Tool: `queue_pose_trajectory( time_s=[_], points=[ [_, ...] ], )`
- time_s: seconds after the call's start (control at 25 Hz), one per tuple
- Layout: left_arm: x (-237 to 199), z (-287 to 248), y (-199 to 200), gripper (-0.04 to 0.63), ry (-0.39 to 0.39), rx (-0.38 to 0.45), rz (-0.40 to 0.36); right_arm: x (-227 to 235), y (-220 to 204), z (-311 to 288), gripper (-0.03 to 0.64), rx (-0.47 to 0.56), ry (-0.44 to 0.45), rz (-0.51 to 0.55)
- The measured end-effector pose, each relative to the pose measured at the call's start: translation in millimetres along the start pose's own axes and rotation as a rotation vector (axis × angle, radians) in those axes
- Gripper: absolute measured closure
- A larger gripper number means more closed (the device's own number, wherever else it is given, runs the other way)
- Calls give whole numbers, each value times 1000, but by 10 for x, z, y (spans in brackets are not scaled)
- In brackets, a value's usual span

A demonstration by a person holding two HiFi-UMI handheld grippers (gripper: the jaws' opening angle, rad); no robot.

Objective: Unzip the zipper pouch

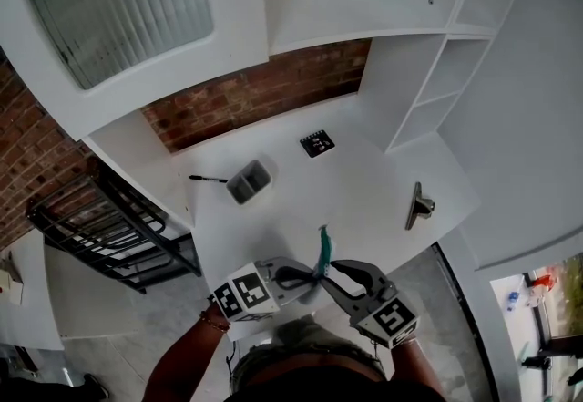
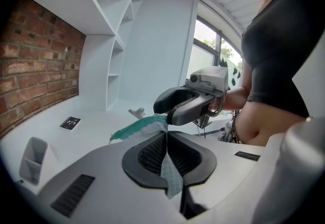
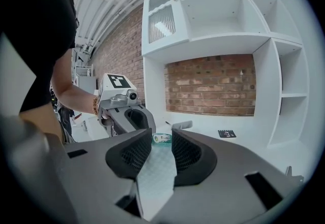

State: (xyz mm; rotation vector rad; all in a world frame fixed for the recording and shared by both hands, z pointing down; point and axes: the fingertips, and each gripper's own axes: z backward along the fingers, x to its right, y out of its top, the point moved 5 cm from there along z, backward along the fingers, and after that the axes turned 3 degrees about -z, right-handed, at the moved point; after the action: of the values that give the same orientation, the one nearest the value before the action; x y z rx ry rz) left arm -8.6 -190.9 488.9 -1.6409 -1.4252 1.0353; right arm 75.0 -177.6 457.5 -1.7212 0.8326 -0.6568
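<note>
A teal mesh zipper pouch (image 1: pixel 322 247) hangs in the air over the front edge of the white table (image 1: pixel 364 200), held between both grippers. My left gripper (image 1: pixel 306 278) is shut on one edge of it; in the left gripper view the pale mesh (image 2: pixel 170 172) is pinched flat between the jaws. My right gripper (image 1: pixel 321 269) meets the pouch from the other side. In the right gripper view its jaws stand a little apart with the mesh (image 3: pixel 155 177) lying in the gap. The white zipper pull (image 3: pixel 161 138) sits between the right gripper's tips.
On the table stand a grey two-slot holder (image 1: pixel 249 181), a black pen (image 1: pixel 208 179), a small black card (image 1: pixel 317 144) and a grey metal clamp (image 1: pixel 419 205). White shelves (image 1: pixel 428 72) rise behind and to the right. A black wire rack (image 1: pixel 118 227) stands at the left.
</note>
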Motion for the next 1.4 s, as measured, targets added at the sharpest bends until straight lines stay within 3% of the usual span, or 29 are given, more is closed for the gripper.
queue_pose_trajectory(
  time_s=[0.88,1.4],
  points=[
    [188,105,-50,586,28,13,20,-139,43,38,534,50,37,-53],
    [302,63,-110,586,-31,-10,-11,-85,-25,100,587,91,47,-209]
  ],
)
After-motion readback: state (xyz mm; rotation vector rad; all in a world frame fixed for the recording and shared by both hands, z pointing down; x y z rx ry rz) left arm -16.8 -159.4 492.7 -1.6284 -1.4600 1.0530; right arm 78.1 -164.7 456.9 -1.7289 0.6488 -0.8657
